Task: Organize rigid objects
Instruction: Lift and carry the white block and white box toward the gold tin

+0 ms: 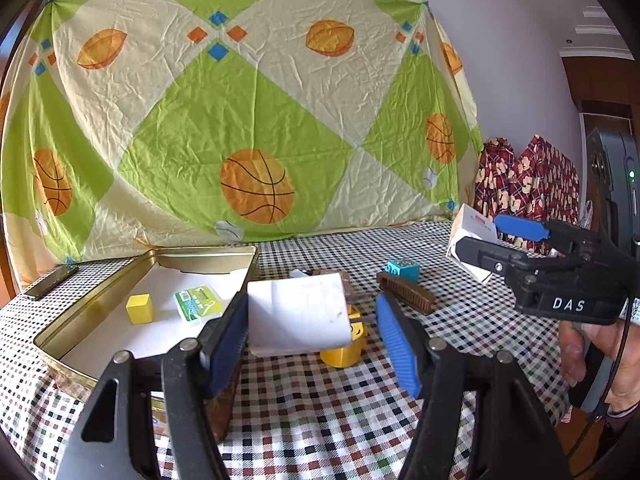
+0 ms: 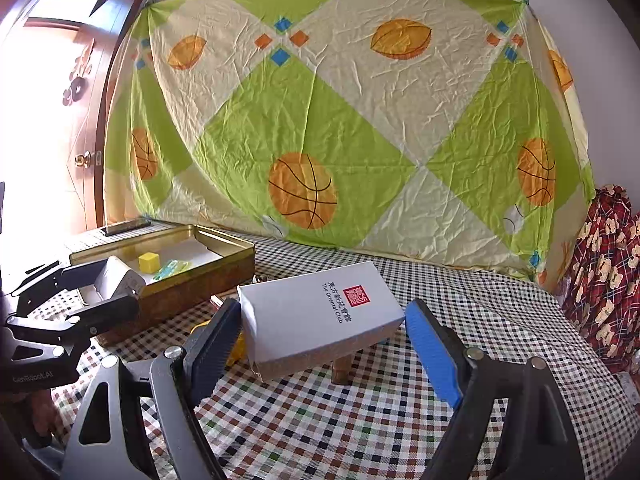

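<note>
- The left gripper [image 1: 312, 336] holds a small white box [image 1: 298, 314] off the desk [image 1: 340, 420], its jaws closed on the box's two sides.
- The right gripper [image 2: 320, 344] has a larger white box with a red seal [image 2: 320, 316] between its jaws, lifted above the checked cloth. The dark pad lies against one side; whether the blue pad presses on the other side I cannot tell.
- An open gold tin [image 1: 100, 296] sits toward the desk's left edge, with a yellow cube [image 1: 140, 309] and a small green packet [image 1: 199, 303] lying inside it.
- Mid-desk, below the small box, stands a yellow cylinder [image 1: 344, 354]. Behind it lie a brown grooved bar [image 1: 406, 292] and a blue toy brick [image 1: 402, 270].
- A dark phone [image 1: 50, 282] lies at the far left corner.
- A patterned sheet with basketballs [image 1: 256, 120] hangs along the desk's far edge.
</note>
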The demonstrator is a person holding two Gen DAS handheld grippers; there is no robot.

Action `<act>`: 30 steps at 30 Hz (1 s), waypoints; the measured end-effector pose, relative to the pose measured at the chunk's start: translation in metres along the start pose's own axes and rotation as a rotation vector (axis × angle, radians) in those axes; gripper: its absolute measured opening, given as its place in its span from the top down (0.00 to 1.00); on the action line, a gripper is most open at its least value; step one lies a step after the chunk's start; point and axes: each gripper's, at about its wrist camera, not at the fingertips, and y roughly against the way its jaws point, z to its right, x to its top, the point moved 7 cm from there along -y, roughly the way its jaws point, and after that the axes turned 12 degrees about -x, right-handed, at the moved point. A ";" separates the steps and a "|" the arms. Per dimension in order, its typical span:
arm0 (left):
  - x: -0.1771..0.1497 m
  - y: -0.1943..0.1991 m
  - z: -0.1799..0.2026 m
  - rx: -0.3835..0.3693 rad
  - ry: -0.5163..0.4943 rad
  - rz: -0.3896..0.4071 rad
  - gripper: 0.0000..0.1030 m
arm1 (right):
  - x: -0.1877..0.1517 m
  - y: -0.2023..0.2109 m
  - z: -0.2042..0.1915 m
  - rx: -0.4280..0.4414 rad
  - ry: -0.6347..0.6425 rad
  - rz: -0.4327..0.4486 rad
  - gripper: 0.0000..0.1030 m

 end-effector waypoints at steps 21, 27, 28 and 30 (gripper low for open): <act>0.006 0.015 -0.006 0.014 0.018 0.089 0.37 | 0.009 0.010 0.002 0.004 -0.057 0.069 0.18; 0.008 0.018 -0.009 0.029 0.017 0.097 0.37 | 0.010 0.008 0.001 0.023 -0.099 0.059 0.18; 0.008 0.018 -0.009 0.037 0.011 0.094 0.37 | 0.010 0.008 0.000 0.024 -0.101 0.058 0.18; 0.009 0.019 -0.011 0.040 0.010 0.095 0.37 | 0.010 0.008 -0.002 0.028 -0.104 0.058 0.18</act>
